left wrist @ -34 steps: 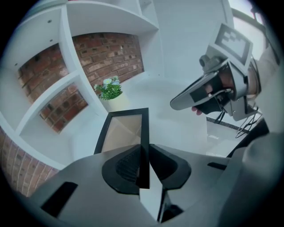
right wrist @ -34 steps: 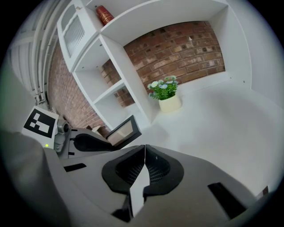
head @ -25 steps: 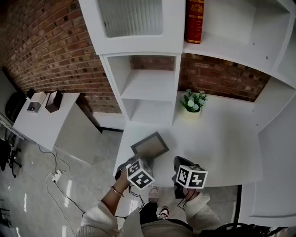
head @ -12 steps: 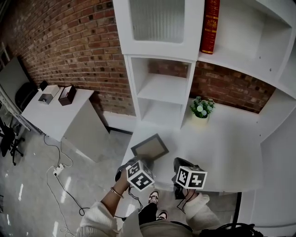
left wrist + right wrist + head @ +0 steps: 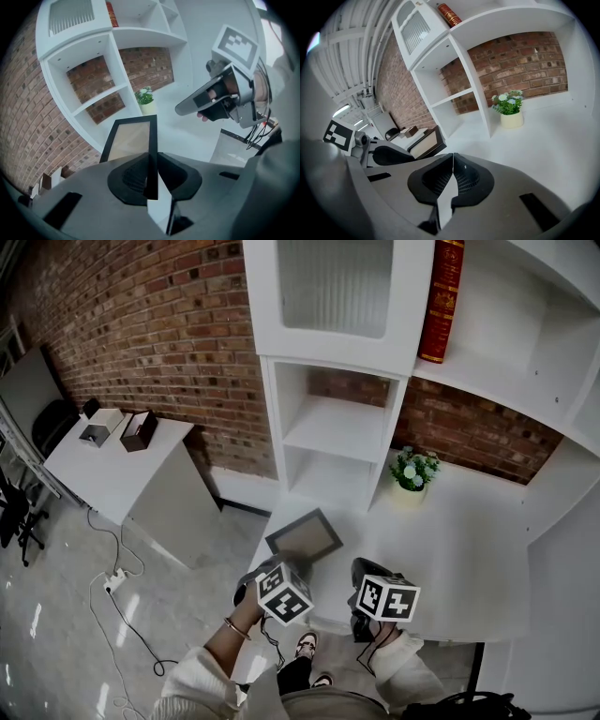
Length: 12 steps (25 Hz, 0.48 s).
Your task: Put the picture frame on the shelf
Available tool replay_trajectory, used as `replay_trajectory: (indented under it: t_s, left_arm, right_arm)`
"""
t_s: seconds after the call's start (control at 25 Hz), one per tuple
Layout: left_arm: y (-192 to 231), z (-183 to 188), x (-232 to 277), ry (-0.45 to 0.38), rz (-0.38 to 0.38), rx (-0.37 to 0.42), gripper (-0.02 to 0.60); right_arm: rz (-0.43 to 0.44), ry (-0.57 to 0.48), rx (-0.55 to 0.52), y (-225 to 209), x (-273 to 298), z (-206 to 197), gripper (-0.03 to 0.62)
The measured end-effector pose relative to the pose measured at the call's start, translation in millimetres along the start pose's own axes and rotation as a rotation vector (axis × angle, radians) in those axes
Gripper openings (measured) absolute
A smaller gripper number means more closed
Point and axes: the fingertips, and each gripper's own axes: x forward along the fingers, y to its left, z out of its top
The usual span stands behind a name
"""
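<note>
Partly hidden behind left claw point(image 5: 289, 564), picture frame point(image 5: 305, 535) pinched edge-on, right claw point(image 5: 452, 163) closed, empty.

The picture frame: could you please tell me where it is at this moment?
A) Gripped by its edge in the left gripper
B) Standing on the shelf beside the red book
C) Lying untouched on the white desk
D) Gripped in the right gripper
A: the left gripper view shows the left gripper with its jaws closed on the black edge of the picture frame, while the right gripper is shut on nothing.
</note>
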Motion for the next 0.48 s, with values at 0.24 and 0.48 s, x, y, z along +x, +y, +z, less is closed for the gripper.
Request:
replay_trajectory:
  t_s: [0.24,0.48]
  left_arm:
    - [32,29,12,-0.025,0.029,0.004,0.066]
    - [60,62,11,-0.036,0.053,0.015,0.066]
  right_arm:
    - [0.014,-0.022,-0.007,-4,22,32,0.025]
    - [0.021,-0.024,-0.012,-7,33,64,0.025]
